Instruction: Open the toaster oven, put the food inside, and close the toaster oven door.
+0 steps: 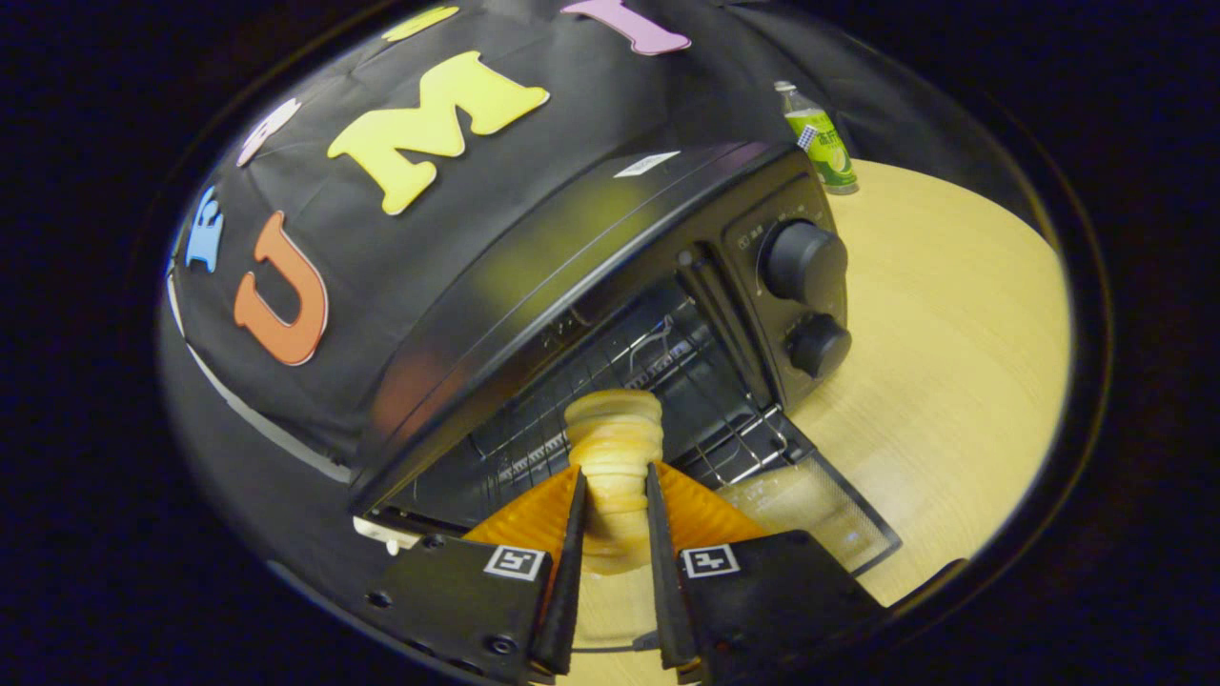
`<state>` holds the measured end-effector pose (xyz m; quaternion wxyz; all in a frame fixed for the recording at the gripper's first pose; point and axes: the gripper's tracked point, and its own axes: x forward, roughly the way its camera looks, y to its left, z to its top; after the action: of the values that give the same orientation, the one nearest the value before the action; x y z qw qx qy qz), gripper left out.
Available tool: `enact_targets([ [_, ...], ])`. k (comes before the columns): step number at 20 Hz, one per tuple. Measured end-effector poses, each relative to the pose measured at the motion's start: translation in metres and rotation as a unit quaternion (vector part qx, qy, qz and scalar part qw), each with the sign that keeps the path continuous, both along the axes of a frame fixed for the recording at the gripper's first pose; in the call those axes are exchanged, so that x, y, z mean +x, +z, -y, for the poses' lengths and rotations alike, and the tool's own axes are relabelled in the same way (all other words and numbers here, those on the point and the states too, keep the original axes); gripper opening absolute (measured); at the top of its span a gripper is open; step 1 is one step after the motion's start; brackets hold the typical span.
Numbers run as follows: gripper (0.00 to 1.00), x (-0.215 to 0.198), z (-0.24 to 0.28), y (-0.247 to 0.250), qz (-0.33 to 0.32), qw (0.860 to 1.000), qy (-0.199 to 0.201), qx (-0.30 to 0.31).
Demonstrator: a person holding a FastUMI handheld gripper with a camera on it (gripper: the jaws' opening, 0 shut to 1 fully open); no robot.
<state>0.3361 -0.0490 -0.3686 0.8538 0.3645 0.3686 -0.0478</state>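
Between the fingers of the gripper [615, 476] sat the food [615, 448], clamped from both sides, at the mouth of the toaster oven [610, 257]. Door [820, 514] stood open; insertion looked underway, release and closing outstanding.

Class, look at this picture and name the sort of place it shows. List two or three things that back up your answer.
Probably a staged kitchen booth, not a real home: a toaster oven with its door open stands on a wooden table, a bottle behind it, black cloth for a wall. The gripper holds food at the oven's mouth.
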Motion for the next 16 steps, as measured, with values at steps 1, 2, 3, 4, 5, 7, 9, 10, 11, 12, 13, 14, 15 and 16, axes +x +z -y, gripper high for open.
enact_targets([
  [1, 0.39, 0.006, 0.004, 0.0, 0.008, 1.0, -0.009, -0.01],
  [2, 0.39, 0.013, 0.007, -0.002, 0.013, 1.0, -0.015, -0.02],
  [3, 0.39, 0.019, 0.007, -0.004, 0.019, 0.999, -0.016, -0.025],
  [4, 0.39, 0.025, 0.008, -0.006, 0.026, 0.999, -0.015, -0.034],
  [5, 0.39, 0.03, 0.009, -0.009, 0.03, 0.998, -0.016, -0.043],
  [7, 0.44, 0.035, 0.007, -0.015, 0.032, 0.998, -0.01, -0.045],
  [9, 0.54, 0.034, 0.004, -0.018, 0.03, 0.999, -0.004, -0.043],
  [10, 0.61, 0.032, 0.004, -0.014, 0.03, 0.999, -0.002, -0.044],
  [11, 0.67, 0.032, 0.002, -0.014, 0.034, 0.998, 0.0, -0.044],
  [12, 0.74, 0.029, 0.002, -0.011, 0.036, 0.998, 0.003, -0.047],
  [13, 0.81, 0.025, 0.002, -0.006, 0.04, 0.998, 0.008, -0.055],
  [14, 0.88, 0.021, 0.001, -0.002, 0.043, 0.997, 0.015, -0.067],
  [15, 0.95, 0.016, 0.0, 0.001, 0.047, 0.996, 0.023, -0.078],
  [16, 0.95, 0.01, 0.0, 0.007, 0.053, 0.994, 0.03, -0.088],
])
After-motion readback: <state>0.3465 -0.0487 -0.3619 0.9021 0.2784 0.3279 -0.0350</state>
